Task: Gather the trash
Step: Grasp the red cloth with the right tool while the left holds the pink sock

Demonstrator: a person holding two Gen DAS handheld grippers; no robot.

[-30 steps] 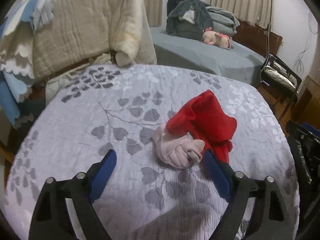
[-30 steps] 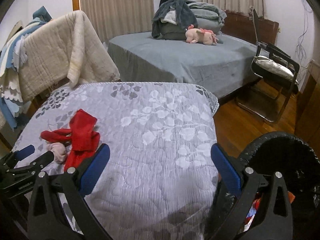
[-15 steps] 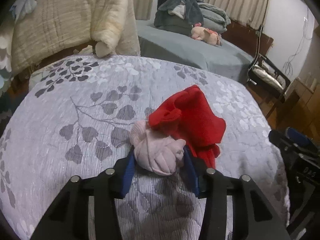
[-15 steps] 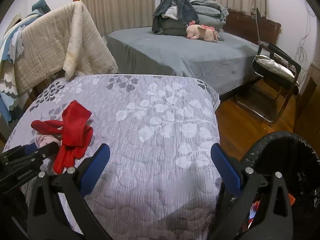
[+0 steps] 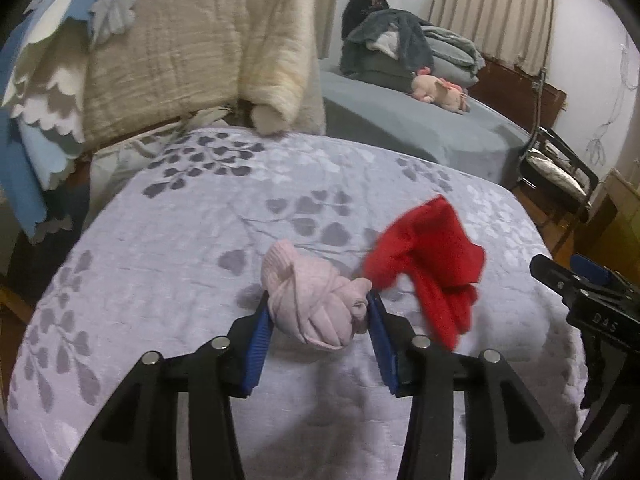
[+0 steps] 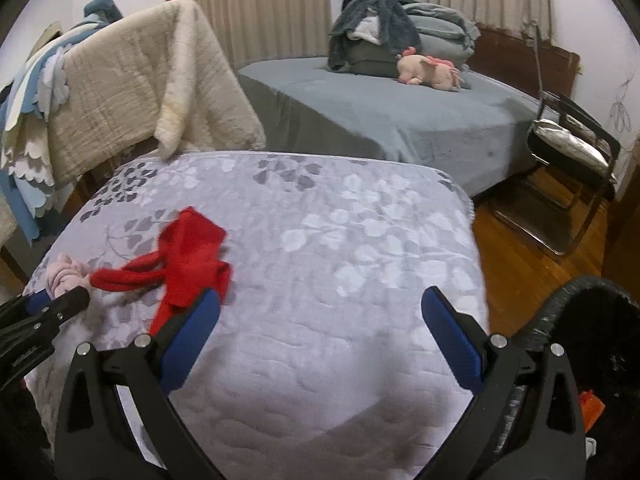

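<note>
- We see the left gripper (image 5: 318,318) with its ribbed blue pads (image 5: 258,342) pressed against both sides of a pink knotted sock bundle (image 5: 316,304), a soft, rounded knit lump wound with its own strands.
- The bundle sits between the pads at the near part of the quilted bedspread (image 5: 192,232); we cannot tell whether it rests on the fabric or is raised just above it.
- A red knit garment (image 5: 432,256), limp and folded with a blurred upper edge, trails from the right side of the bundle; in the right wrist view one narrow red strip (image 6: 132,274) runs from the garment to the pink bundle (image 6: 64,274).
- The bedspread is pale lilac, stitched in wavy lines and printed with grey and white leaf sprays.
- The right gripper (image 6: 320,328) hangs over the near edge of the bedspread with its smooth blue pads (image 6: 452,340) spread wide and nothing between them.
- A black bin (image 6: 592,344) with a crinkled plastic liner stands at the right; a small orange scrap (image 6: 590,410) shows inside it.
- On the right gripper's black body (image 5: 600,312), seen from the left wrist, we read the raised letters "DAS".
- A beige textured blanket (image 5: 192,48) drapes over a rail beyond the bedspread.
</note>
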